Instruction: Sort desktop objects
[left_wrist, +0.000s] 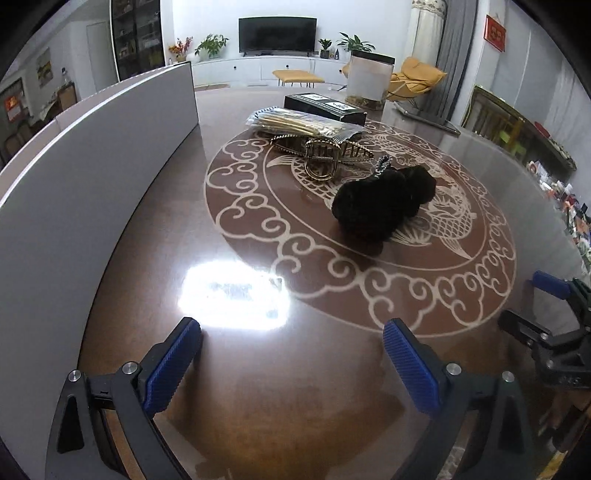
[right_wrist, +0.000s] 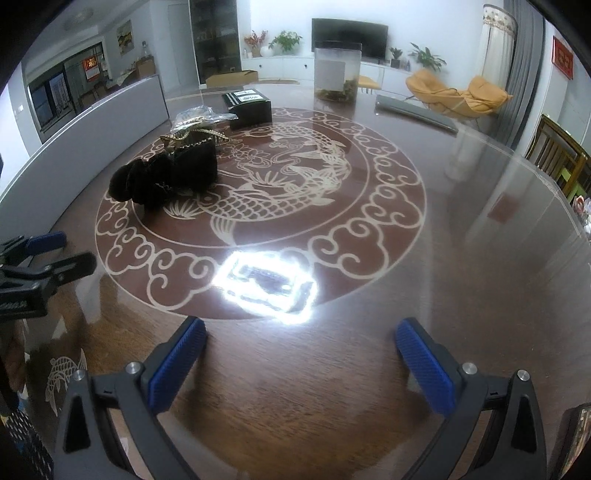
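Note:
A black fuzzy scrunchie (left_wrist: 384, 201) (right_wrist: 147, 184) lies on the round brown table's fish pattern. Behind it sit gold hair claws (left_wrist: 321, 155) (right_wrist: 192, 138), a clear packet of gold sticks (left_wrist: 303, 123) (right_wrist: 199, 112) and a black box (left_wrist: 325, 107) (right_wrist: 249, 105). My left gripper (left_wrist: 291, 345) hangs open over the bare near table, well short of the scrunchie, with nothing between its blue pads. My right gripper (right_wrist: 301, 347) is open too, over the near table beside a light glare. Each gripper shows at the other view's edge (left_wrist: 554, 317) (right_wrist: 40, 258).
A long grey-white panel (left_wrist: 92, 177) (right_wrist: 103, 118) curves along the table's left side. A clear jar (left_wrist: 369, 79) (right_wrist: 336, 72) and a flat grey slab (right_wrist: 413, 110) stand at the far edge. Wooden chairs (right_wrist: 561, 158) sit to the right.

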